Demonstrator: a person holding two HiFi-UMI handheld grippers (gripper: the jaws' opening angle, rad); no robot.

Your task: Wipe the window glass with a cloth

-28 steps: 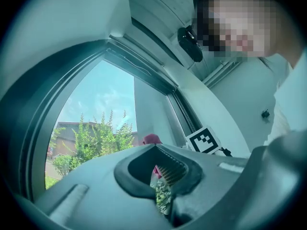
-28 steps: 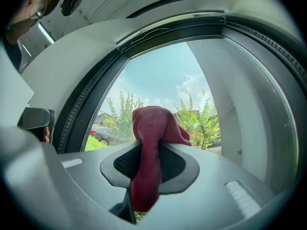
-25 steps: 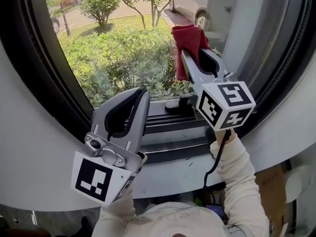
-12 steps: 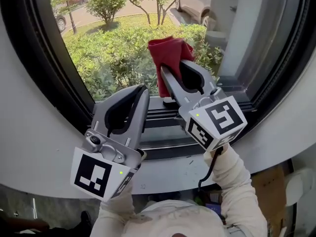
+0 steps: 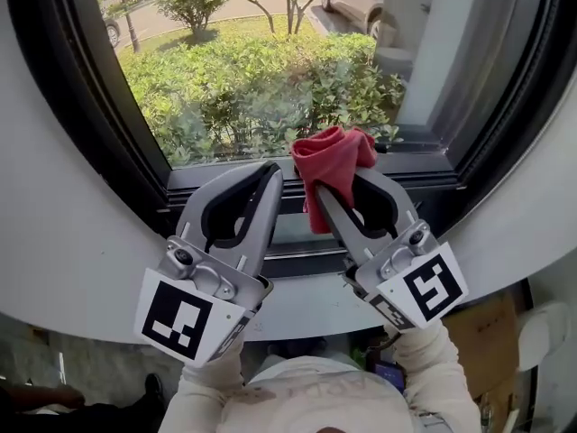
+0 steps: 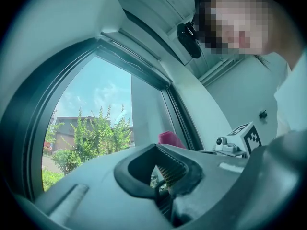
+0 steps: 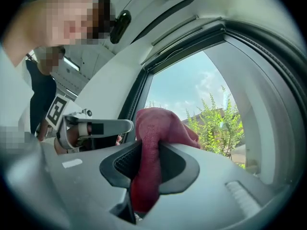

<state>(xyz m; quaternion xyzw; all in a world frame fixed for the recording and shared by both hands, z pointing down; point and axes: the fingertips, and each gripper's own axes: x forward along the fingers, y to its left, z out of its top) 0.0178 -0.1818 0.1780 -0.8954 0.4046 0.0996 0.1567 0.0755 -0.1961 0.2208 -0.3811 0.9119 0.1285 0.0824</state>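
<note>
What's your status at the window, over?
Left gripper shut, empty. Right gripper shut on crumpled red cloth, low at the dark bottom frame of the window glass; contact with glass unclear. Nothing blocking the glass.

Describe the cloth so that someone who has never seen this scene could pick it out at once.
Find the big window glass looking onto green shrubs, then drop to its dark bottom frame. Two grey grippers point there; the cloth is the crumpled wad clamped in the right gripper. It is the only red thing here, and the left gripper holds nothing.
</note>
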